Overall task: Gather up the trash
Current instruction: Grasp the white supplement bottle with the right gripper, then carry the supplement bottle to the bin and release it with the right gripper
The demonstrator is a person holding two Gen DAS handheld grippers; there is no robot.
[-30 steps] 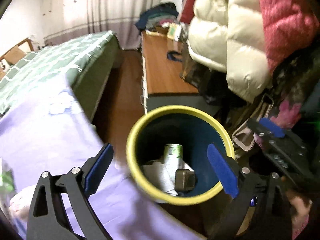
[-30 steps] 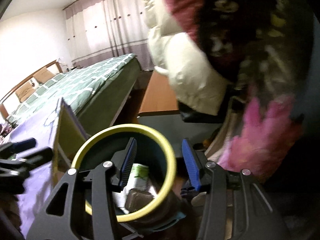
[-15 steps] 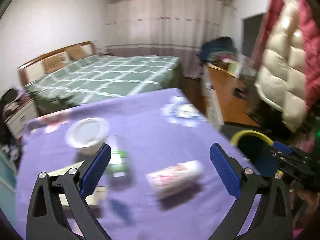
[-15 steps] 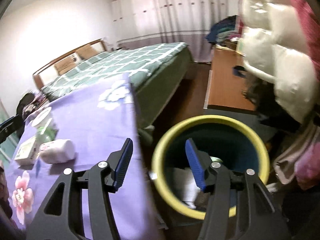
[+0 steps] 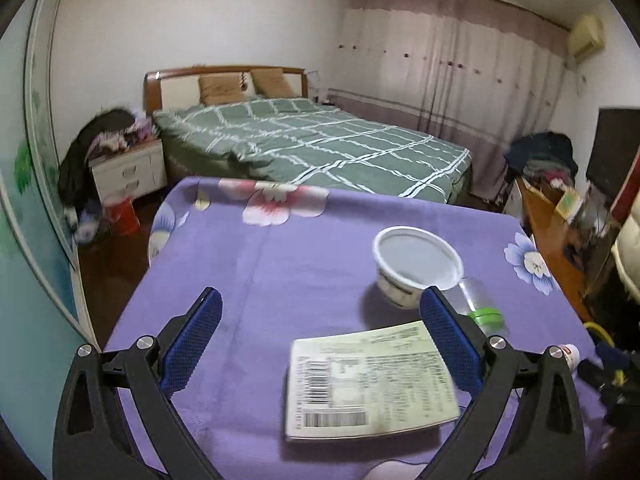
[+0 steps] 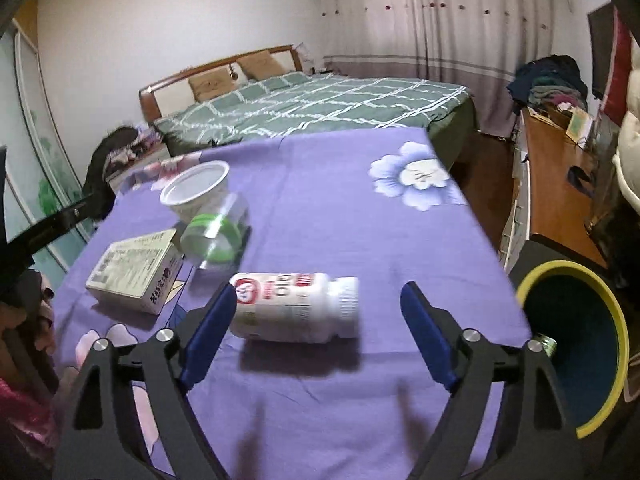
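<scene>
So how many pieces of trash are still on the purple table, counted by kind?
White bottles lying down: 1
White cups: 1
Clear jars with a green band: 1
Cardboard boxes: 1
Total: 4

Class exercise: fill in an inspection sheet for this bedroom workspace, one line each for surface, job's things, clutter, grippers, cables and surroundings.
Surface: purple flowered cloth over the table.
Job's things: white bottle lying on its side; flat carton; white tub upright; clear cup with green band tipped over; yellow-rimmed bin beside the table.
Clutter: nothing seen beyond the trash.
Grippers: left gripper open over the carton; right gripper open, its jaws just widened, the bottle ahead between the fingers, untouched.
Cables: nothing seen.
Surroundings: green checked bed, curtains, wooden bench.
</scene>
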